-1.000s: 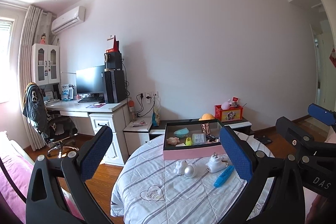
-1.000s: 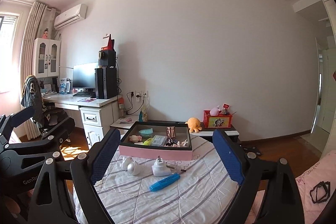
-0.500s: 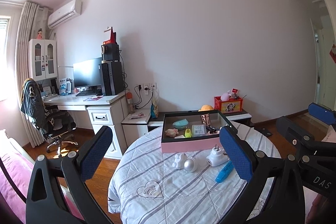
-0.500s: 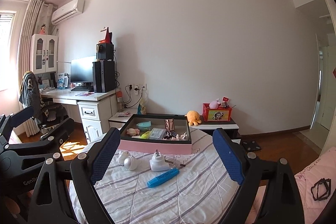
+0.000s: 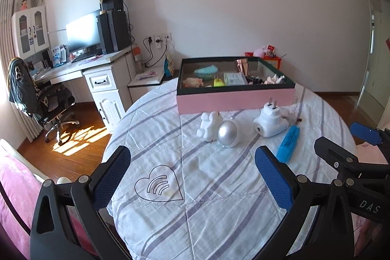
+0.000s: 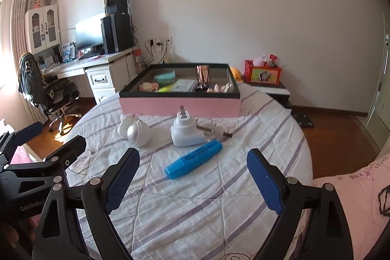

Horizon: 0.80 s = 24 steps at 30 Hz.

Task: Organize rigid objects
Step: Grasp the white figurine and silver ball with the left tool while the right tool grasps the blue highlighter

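On a round table with a striped white cloth (image 5: pixel 207 187) (image 6: pixel 195 206) lie a blue highlighter (image 5: pixel 288 143) (image 6: pixel 193 159), a white plug adapter (image 5: pixel 269 122) (image 6: pixel 185 132), a silver ball (image 5: pixel 228 133) (image 6: pixel 136 134) and a small white figure (image 5: pixel 209 124) (image 6: pixel 123 124). Behind them stands a pink box (image 5: pixel 234 100) (image 6: pixel 180 106) with several small items inside. My left gripper (image 5: pixel 192 173) hovers open over the cloth's near part, empty. My right gripper (image 6: pixel 193 176) is open too, just short of the highlighter, nothing between its fingers.
A white desk (image 5: pixel 97 74) with monitor and computer tower, plus an office chair (image 5: pixel 48 99), stand to the left on the wooden floor. A low cabinet with a red box (image 6: pixel 262 74) is behind the table. Pink bedding (image 6: pixel 353 191) lies at the right.
Both grippers dropped and tilted downward toward the table; the objects now appear larger and nearer. Jaws stayed open and empty.
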Each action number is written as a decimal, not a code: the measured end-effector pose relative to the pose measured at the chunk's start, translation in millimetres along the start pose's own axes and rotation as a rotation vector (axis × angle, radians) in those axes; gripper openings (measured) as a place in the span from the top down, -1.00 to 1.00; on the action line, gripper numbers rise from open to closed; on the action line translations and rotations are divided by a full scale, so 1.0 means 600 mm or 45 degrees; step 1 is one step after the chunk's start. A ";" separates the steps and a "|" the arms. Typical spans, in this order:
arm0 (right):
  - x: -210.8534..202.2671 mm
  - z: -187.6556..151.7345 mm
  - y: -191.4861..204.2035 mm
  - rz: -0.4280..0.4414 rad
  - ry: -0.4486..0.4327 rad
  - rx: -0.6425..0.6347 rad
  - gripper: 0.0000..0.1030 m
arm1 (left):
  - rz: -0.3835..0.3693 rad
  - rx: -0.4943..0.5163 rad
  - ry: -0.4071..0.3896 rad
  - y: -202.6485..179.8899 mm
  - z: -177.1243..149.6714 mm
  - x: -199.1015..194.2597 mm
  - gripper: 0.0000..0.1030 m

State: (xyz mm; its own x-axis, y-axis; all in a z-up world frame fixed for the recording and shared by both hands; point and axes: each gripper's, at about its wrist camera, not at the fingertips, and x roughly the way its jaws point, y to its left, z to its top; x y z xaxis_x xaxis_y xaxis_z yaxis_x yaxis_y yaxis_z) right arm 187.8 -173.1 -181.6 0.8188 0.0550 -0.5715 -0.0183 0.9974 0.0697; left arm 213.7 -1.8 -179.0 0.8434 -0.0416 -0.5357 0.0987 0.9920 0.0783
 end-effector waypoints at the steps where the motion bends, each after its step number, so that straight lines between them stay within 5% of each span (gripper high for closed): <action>1: 0.019 -0.003 -0.003 0.009 0.037 0.022 -0.77 | 0.009 0.008 0.018 0.002 -0.003 0.013 -1.00; 8: 0.134 -0.011 -0.024 0.011 0.233 0.222 -0.77 | 0.032 -0.010 0.120 0.018 -0.012 0.088 -1.00; 17: 0.181 0.006 -0.038 -0.015 0.322 0.031 -0.74 | -0.064 0.001 0.174 -0.014 0.007 0.144 -1.00; 24: 0.155 0.004 -0.086 0.008 0.320 -0.019 0.37 | -0.140 0.007 0.244 -0.050 0.031 0.188 -1.00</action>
State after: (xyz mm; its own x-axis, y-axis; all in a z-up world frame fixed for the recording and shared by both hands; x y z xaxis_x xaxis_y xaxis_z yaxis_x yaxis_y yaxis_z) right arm 266.5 -219.4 -236.3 0.6503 0.0691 -0.7566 -0.0326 0.9975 0.0630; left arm 315.8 -38.7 -226.5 0.7117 -0.1255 -0.6912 0.1876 0.9821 0.0148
